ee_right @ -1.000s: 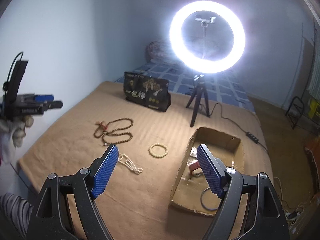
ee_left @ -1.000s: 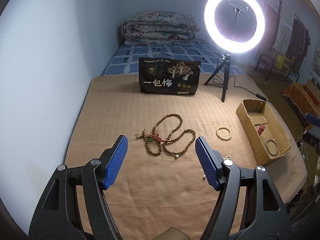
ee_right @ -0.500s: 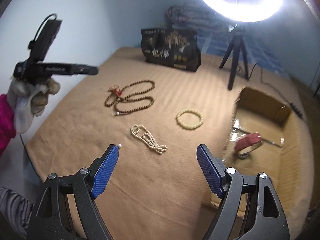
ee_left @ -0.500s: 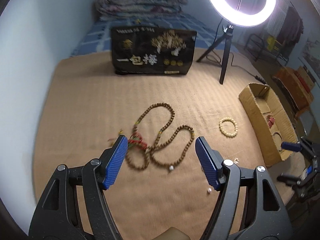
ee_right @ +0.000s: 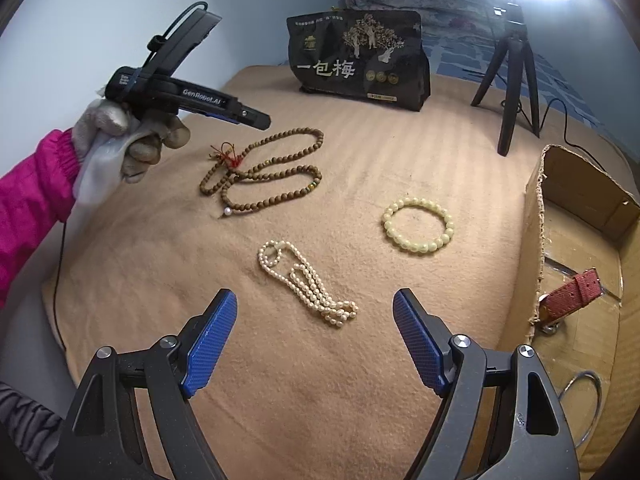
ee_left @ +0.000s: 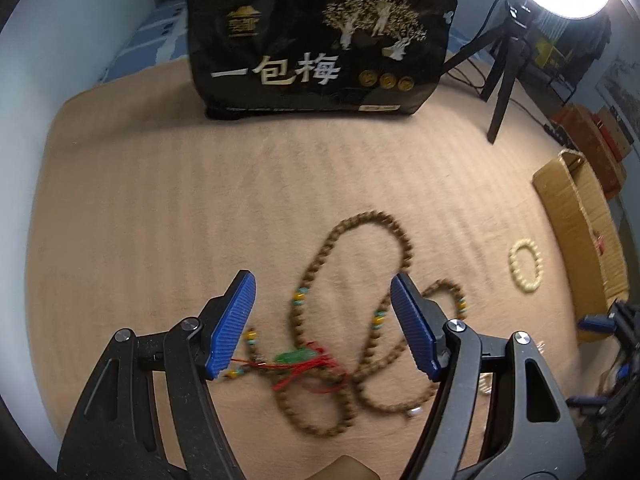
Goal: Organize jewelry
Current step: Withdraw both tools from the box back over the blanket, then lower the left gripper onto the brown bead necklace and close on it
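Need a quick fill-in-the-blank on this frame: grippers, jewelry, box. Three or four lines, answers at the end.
1. The left gripper has its jaws ____ above the brown bead necklace.
2. The right gripper points at the ____ necklace lying on the blanket.
3. The red watch strap lies inside the ____ box.
4. The pale yellow bracelet lies between the brown bead necklace and the ____.

Missing words: open; pearl; cardboard; box
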The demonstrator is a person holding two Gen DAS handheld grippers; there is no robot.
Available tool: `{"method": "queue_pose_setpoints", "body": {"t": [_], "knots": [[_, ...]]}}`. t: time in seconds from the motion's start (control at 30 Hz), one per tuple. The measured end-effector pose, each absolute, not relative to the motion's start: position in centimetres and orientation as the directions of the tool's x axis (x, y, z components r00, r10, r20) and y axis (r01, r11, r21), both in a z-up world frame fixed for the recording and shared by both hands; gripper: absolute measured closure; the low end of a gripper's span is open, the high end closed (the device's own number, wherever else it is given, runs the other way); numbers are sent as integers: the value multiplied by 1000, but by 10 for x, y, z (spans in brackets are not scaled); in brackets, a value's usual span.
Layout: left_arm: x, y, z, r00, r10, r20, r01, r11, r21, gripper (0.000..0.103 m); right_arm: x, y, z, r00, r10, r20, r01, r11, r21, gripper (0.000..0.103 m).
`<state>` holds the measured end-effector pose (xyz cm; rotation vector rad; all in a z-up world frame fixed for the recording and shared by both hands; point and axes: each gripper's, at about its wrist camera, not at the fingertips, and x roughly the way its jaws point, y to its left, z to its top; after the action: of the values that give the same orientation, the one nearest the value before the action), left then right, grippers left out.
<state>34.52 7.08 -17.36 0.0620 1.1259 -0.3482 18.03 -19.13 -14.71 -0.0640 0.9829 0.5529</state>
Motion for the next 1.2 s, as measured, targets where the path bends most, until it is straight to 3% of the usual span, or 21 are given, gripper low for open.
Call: {"method": "queue_pose_setpoints", "body": {"t": [0.17,0.37,0.43,0.5,0.87,0.97,1.07,1.2], "knots": [[335,101,-175,409,-234,-882,262,956,-132,32,183,-195,-152,435,414,-800,-466,863,193,23],[328,122,-171,421,-241,-874,237,960,-150,47,186,-195,-159,425,416,-803,-467,861,199,26],[329,124,-170,418,-252,-873,232,958,-166,59,187,-195,-161,418,421,-805,-469,859,206,29],[329,122,-170,411,-266,-872,238,955,-178,62,188,-193,-162,411,425,-807,-472,856,211,31],[360,97,-189,334,-290,-897,244,946,-215,61,193,-184,-171,395,416,-819,-481,853,201,33],[374,93,-202,268,-335,-903,224,933,-280,56,194,-185,-172,394,415,-820,-473,857,206,33],[380,87,-208,243,-349,-905,224,928,-298,55,195,-187,-174,390,415,-822,-464,860,214,33],[380,74,-211,226,-359,-905,257,919,-301,45,198,-185,-175,380,414,-827,-463,859,217,33]]}}
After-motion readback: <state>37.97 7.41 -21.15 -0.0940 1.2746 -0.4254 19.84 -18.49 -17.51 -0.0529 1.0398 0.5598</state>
